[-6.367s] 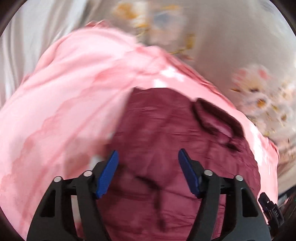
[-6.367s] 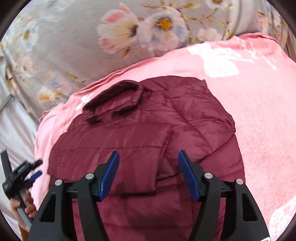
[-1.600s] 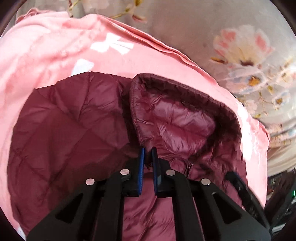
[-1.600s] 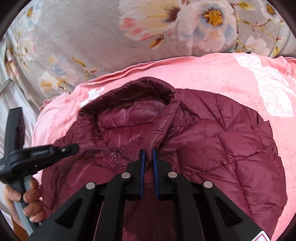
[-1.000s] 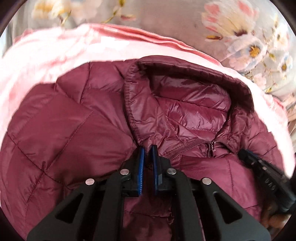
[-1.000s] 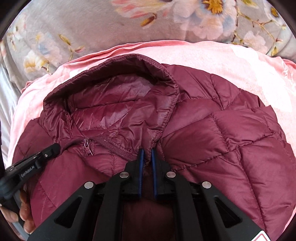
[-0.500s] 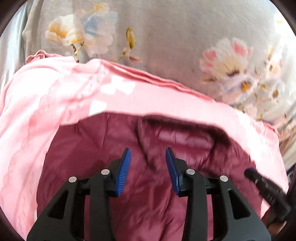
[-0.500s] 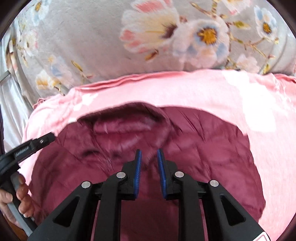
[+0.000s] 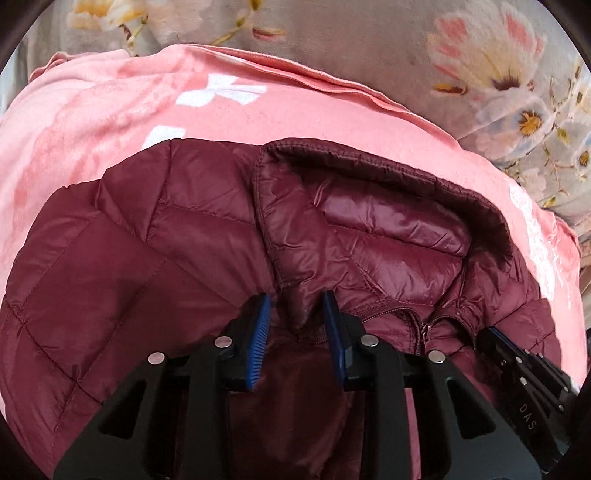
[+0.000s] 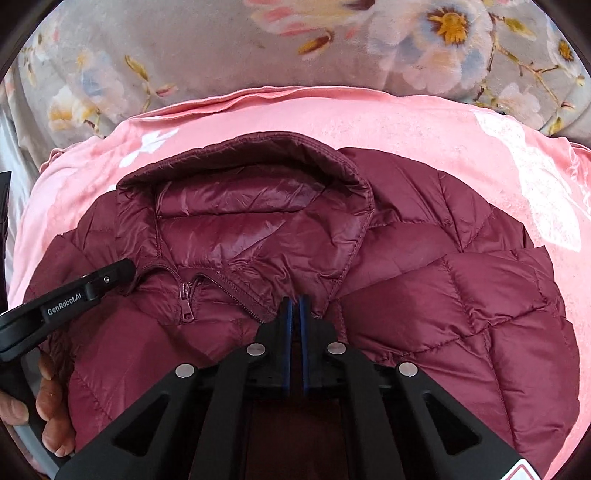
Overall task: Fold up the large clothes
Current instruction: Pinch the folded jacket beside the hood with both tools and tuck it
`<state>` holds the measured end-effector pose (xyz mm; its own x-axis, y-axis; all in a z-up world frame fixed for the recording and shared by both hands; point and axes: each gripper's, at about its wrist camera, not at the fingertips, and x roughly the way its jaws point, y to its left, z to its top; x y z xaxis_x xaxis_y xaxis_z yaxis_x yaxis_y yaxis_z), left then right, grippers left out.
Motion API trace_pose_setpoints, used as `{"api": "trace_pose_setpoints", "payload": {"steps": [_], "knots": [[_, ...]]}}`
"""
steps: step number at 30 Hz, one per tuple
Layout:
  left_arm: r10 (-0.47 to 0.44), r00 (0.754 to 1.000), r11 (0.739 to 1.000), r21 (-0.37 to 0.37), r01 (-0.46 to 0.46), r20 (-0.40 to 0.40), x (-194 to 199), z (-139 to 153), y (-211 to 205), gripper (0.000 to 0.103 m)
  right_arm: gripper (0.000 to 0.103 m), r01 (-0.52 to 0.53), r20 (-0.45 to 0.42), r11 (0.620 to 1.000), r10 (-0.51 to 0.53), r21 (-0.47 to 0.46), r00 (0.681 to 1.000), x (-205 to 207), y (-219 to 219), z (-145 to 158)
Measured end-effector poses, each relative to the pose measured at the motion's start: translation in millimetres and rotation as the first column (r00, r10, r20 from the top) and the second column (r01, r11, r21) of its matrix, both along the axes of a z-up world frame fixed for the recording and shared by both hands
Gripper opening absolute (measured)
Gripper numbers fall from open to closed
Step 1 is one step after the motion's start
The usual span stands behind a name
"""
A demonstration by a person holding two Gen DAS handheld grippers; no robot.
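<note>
A maroon quilted puffer jacket [image 9: 155, 258] lies front up on a pink blanket [image 9: 92, 110], collar toward the far side, zipper partly open. My left gripper [image 9: 297, 314] is open, its jaws on either side of the collar's left base. My right gripper [image 10: 294, 306] is shut on the jacket [image 10: 461, 295] at the collar's right base. In the right wrist view, the left gripper [image 10: 74, 295] reaches in from the left beside the zipper pull [image 10: 186, 295]. In the left wrist view, the right gripper [image 9: 524, 373] shows at the lower right.
The pink blanket [image 10: 424, 122] lies over a grey bedspread with large flowers [image 10: 443, 26]. The blanket's far edge [image 9: 332, 81] runs just beyond the collar. A hand [image 10: 51, 406] holds the left gripper at the lower left.
Both grippers had been shut on the jacket at the collar. Half a second ago both showed open and higher; now the left is open low at the collar and the right is shut on it again.
</note>
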<state>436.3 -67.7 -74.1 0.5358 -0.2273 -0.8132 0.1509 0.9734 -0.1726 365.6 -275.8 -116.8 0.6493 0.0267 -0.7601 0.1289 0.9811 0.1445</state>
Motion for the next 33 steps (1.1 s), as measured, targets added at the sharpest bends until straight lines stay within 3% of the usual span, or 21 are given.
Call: {"api": "trace_pose_setpoints", "payload": {"steps": [5, 10, 12, 13, 15, 17, 20, 23, 26, 30, 31, 33], "knots": [[-0.006, 0.998, 0.999, 0.044, 0.003, 0.06, -7, -4, -4, 0.028, 0.003, -0.004, 0.017, 0.999, 0.005, -0.038, 1.0, -1, 5, -2], [-0.003, 0.998, 0.998, 0.064, -0.002, 0.07, -8, 0, -6, 0.03, 0.003, -0.016, 0.002, 0.999, 0.016, 0.031, 1.0, -2, -7, 3], [-0.003, 0.998, 0.999, 0.038, 0.0, 0.066, -12, 9, 2, 0.03, 0.008, 0.0, -0.007, 0.998, 0.001, 0.07, 1.0, -6, -14, 9], [-0.004, 0.998, 1.0, 0.021, 0.002, 0.07, -15, 15, 6, 0.031, 0.016, 0.011, 0.005, 0.993, -0.012, 0.116, 1.0, -9, -20, 18], [0.006, 0.996, 0.999, -0.041, -0.002, 0.09, -16, 32, 18, 0.041, 0.026, 0.022, 0.039, 0.977, -0.03, 0.212, 0.999, -10, -32, 33], [0.015, 0.995, 0.993, -0.118, -0.003, 0.1, -10, 50, 27, 0.062, 0.046, 0.03, 0.08, 0.938, -0.061, 0.346, 0.995, -6, -45, 49], [0.056, 0.996, 0.971, -0.235, -0.037, 0.072, 18, 75, 34, 0.07, 0.05, 0.052, 0.098, 0.874, -0.114, 0.483, 0.989, 13, -59, 62], [0.091, 0.996, 0.958, -0.272, -0.09, -0.01, 52, 76, 31, 0.07, 0.051, 0.092, 0.077, 0.796, -0.171, 0.598, 0.982, 39, -67, 64], [0.137, 0.985, 0.925, -0.342, -0.166, -0.108, 80, 69, 32, 0.07, 0.051, 0.112, 0.041, 0.71, -0.194, 0.695, 0.98, 56, -70, 55], [0.147, 0.946, 0.873, -0.413, -0.261, -0.288, 96, 45, 34, 0.07, 0.051, 0.138, -0.046, 0.578, -0.172, 0.804, 0.984, 60, -69, 32], [0.143, 0.943, 0.864, -0.427, -0.267, -0.3, 93, 40, 34, 0.07, 0.051, 0.144, -0.062, 0.555, -0.164, 0.819, 0.984, 61, -68, 25], [0.136, 0.946, 0.88, -0.403, -0.252, -0.295, 91, 34, 30, 0.07, 0.051, 0.177, -0.083, 0.575, -0.186, 0.799, 0.979, 63, -68, 19]]}}
